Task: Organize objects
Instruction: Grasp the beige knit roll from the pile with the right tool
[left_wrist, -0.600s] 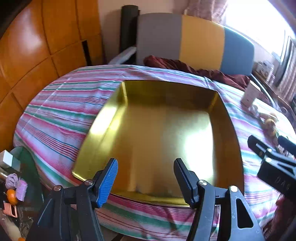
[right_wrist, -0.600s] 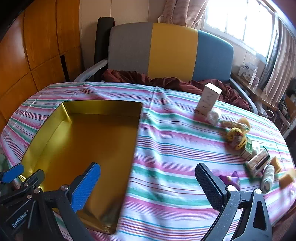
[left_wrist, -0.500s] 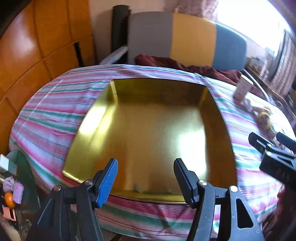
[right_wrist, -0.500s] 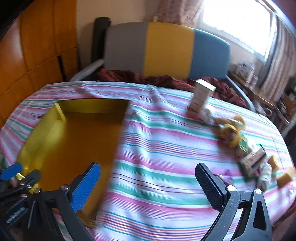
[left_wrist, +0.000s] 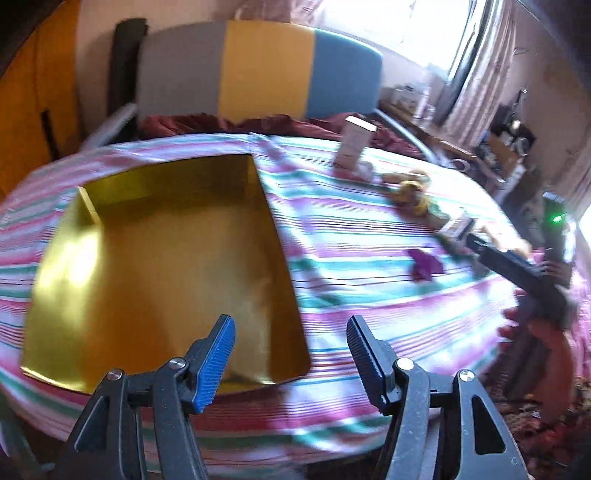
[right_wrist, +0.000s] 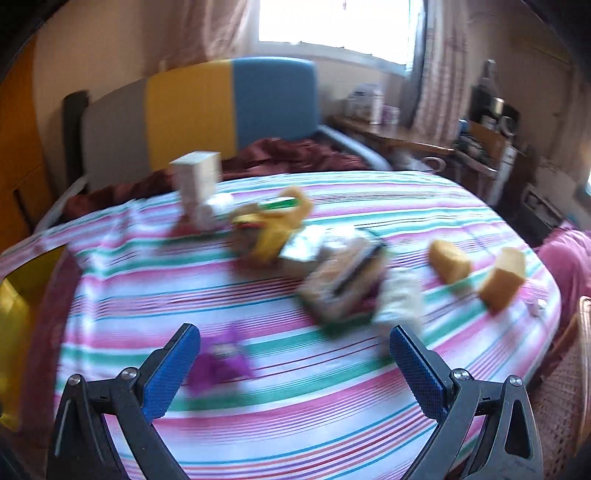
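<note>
A shiny gold tray (left_wrist: 155, 206) lies on the striped tablecloth, and my left gripper (left_wrist: 291, 343) hangs open over its near right corner, holding nothing. My right gripper (right_wrist: 293, 354) stands wide open above the cloth, with a small purple object (right_wrist: 218, 363) just inside its left finger. Beyond it lie a white carton (right_wrist: 197, 184), a yellow toy (right_wrist: 273, 230), a wrapped packet (right_wrist: 343, 280), a white roll (right_wrist: 400, 299) and two yellow blocks (right_wrist: 448, 260). In the left wrist view the right gripper (left_wrist: 517, 266) reaches in from the right near the purple object (left_wrist: 424, 264). Both views are blurred.
A chair (left_wrist: 258, 70) with grey, yellow and blue panels stands behind the round table, with a dark red cloth (right_wrist: 291, 155) on its seat. Wooden wall panels (left_wrist: 22, 122) rise at the left. A cluttered side table (right_wrist: 406, 136) and a curtained window are at the right.
Both views have swung to the right. The tray slid toward the left of each picture, and the loose objects now fill the right wrist view, closer than before.
</note>
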